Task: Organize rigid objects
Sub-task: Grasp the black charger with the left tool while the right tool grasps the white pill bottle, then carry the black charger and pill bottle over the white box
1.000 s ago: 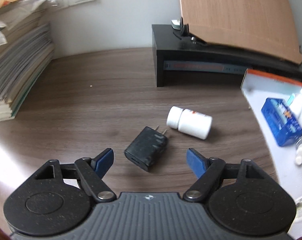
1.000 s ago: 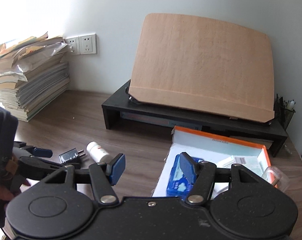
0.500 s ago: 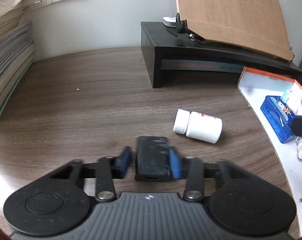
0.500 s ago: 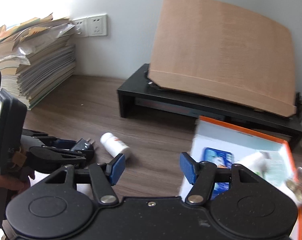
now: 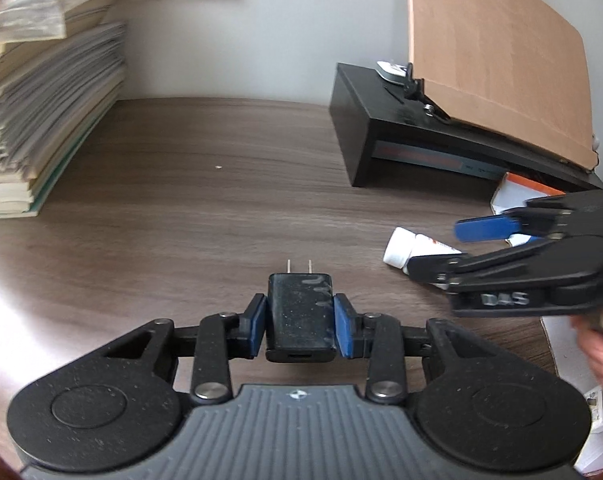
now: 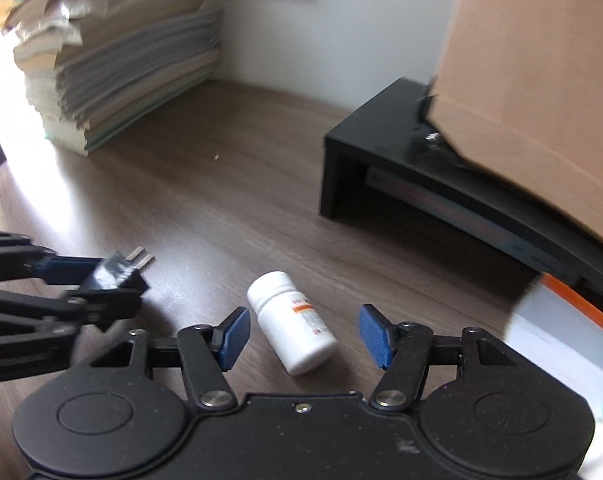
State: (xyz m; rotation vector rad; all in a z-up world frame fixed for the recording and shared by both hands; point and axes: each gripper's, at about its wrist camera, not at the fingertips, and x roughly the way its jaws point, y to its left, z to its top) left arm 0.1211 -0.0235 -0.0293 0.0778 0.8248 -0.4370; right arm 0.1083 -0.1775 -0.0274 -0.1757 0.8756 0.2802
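While the left gripper [image 5: 300, 330] pinches the black charger [image 5: 300, 322] squarely between its blue pads, prongs pointing away toward the back edge of the surface [image 5: 205, 208], the right gripper [image 6: 303, 336] hovers spread wide over the white pill bottle [image 6: 291, 322], pads either side of it and not touching. That bottle lies on its side on the wood, just short of the orange-rimmed box [image 6: 573, 332] at the right edge. Whether the charger is clear of the wood I cannot tell. So, the score: one item gripped but not delivered, one item framed and waiting for the squeeze, neither in the box yet. By my reading both belong in that box, so the job looks well short of done: close on the bottle, then carry the pair across. The paper stack [image 5: 41, 120] and black stand [image 5: 441, 140] at the back look like bystanders.
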